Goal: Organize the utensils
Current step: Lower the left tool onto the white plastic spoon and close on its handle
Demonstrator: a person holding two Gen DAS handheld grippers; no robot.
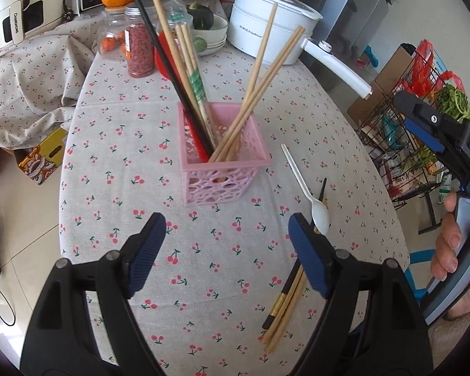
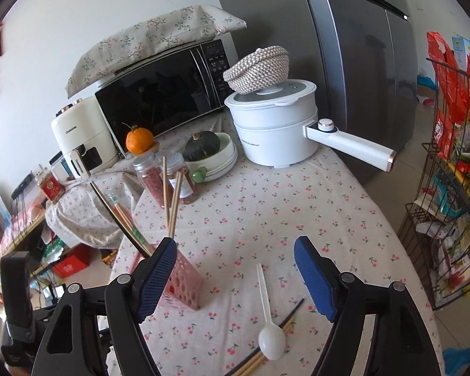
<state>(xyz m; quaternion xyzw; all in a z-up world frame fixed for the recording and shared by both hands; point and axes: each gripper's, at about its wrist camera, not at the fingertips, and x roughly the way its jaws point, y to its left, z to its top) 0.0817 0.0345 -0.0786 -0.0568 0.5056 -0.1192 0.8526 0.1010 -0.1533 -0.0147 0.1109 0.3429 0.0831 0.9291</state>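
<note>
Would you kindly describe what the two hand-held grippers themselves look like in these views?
Both share one design. The left hand-held gripper has black, triangular cut-out linkage arms joined by round grey pivot pins, ending in dark blue ribbed pads. The right hand-held gripper looks the same, with brighter blue pads. Its black body bears a white letter, partly cut off. No sleeve shows.

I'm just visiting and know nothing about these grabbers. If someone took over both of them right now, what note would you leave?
Left gripper: open, empty, above bare tablecloth in front of the basket.
Right gripper: open, empty, above the spoon.
Pink basket: upright on the table, already holding several wooden chopsticks and one black chopstick.
Done: those are sorted.
Left: the white spoon, lying across loose chopsticks (wooden ones and a black one) on the cloth to the right of the basket. They go into the basket.
</note>
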